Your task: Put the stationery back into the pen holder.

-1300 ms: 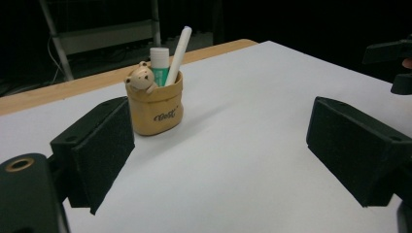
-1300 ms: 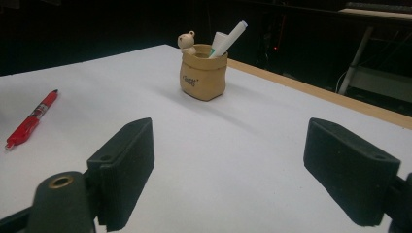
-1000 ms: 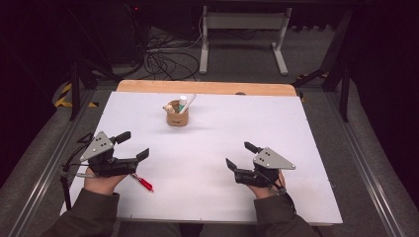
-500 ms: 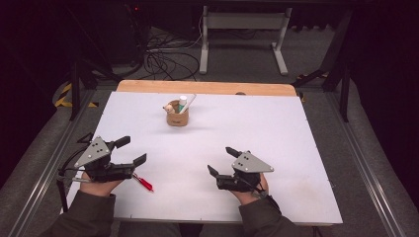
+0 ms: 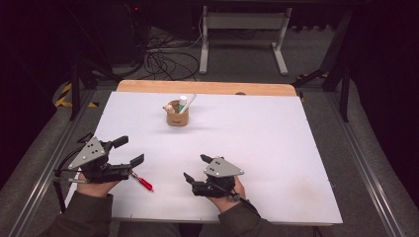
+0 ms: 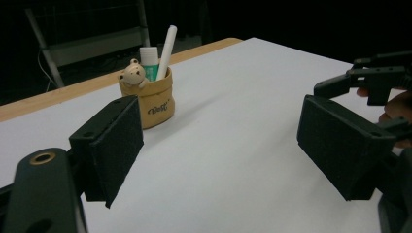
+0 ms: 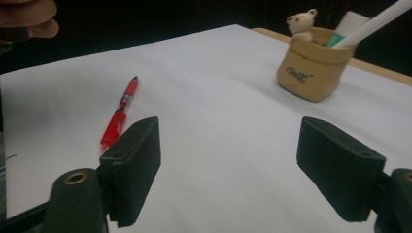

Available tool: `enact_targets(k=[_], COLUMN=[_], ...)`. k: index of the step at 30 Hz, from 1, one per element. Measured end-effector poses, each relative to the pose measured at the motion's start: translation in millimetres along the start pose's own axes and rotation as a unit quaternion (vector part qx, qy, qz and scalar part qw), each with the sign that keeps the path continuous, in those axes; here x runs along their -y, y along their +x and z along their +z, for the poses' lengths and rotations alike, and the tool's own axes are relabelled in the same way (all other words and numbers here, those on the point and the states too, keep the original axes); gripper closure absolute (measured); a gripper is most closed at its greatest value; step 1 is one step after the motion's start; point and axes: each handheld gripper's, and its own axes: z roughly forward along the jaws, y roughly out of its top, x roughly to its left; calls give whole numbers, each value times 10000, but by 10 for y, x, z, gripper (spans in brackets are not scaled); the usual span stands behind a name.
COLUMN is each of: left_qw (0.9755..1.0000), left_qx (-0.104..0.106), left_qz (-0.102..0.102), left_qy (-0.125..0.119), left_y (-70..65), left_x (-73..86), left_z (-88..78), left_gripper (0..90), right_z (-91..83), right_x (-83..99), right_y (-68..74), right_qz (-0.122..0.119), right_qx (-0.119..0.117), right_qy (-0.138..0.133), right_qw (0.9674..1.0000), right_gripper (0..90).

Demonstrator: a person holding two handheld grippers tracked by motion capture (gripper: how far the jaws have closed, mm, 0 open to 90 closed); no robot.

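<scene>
A red pen [image 5: 143, 182] [image 7: 119, 114] lies on the white table [image 5: 257, 133] near the front left. My left gripper [image 5: 129, 150] [image 6: 218, 145] stands open just left of it, with nothing between its jaws. My right gripper [image 5: 195, 167] [image 7: 228, 165] is open to the right of the pen and points at it. Its jaws have just been closing a little, with only bare table between them. Farther back stands a tan pen cup [image 5: 177, 114] [image 6: 149, 99] [image 7: 313, 65] with a small bear figure, a white stick and a green-capped tube in it.
The left gripper view shows the other gripper [image 6: 379, 82] at its right edge. A wooden strip [image 5: 205, 88] runs along the table's far edge. Cables and a metal stand sit on the dark floor beyond.
My right gripper has moved left across the table toward the red pen. The left gripper has barely moved. Pen and cup lie as before.
</scene>
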Motion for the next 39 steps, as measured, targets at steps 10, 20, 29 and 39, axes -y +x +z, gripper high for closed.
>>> enact_targets(k=[10,20,29,39], left_qw=[9999,9998,9998,9996], left_qx=[-86,-104,-117,-148], left_qz=[-76,-91,-118,-169], left_qy=[-102,-124,-144,-189], left_y=[38,44,67,88], left_x=[-23,-39,-41,-44], left_z=[-81,-106,-129,-156], left_gripper=[183,186,188,203], right_z=[303,492,708,954], right_x=[16,-39,-90,-176], right_y=[290,457,602,742], right_qz=[-86,-168,-215,-208], right_qx=[-187,-390,-456,-586], right_qy=[294,495,575,651], right_qw=[9994,9979,9971,9959], right_gripper=[320,390,391,418])
